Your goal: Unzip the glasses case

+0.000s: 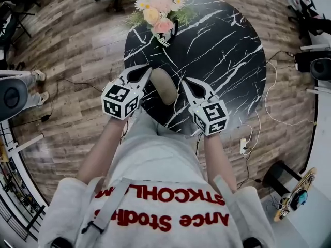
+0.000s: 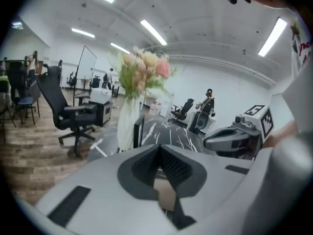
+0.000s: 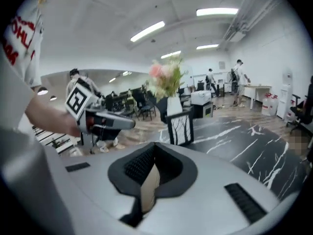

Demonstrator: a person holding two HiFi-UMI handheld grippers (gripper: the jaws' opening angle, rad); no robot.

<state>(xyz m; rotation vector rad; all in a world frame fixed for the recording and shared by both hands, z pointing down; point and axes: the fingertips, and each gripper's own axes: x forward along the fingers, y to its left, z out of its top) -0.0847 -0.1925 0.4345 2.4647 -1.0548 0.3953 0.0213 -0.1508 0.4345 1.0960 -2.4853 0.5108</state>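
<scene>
Round black marble table (image 1: pixel 222 45) fills upper head view, wood floor (image 1: pixel 77 50) around it. Pink-and-cream flower bouquet (image 1: pixel 156 4) at table's 11 o'clock edge. Left gripper (image 1: pixel 148 69) and right gripper (image 1: pixel 184 82) over table's 8 o'clock edge, each with jaws pressed fully together. Tan glasses case (image 1: pixel 164 87) between tips: left gripper at its 10 o'clock, right at 3 o'clock. Contact with case unclear.

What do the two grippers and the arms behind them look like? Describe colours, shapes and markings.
The left gripper and right gripper have pale grey shells tapering to a point, with black ribbed pads inside. Each carries a white cube with black square markers. No cables show. The forearms are bare; the sleeves are light grey.
</scene>
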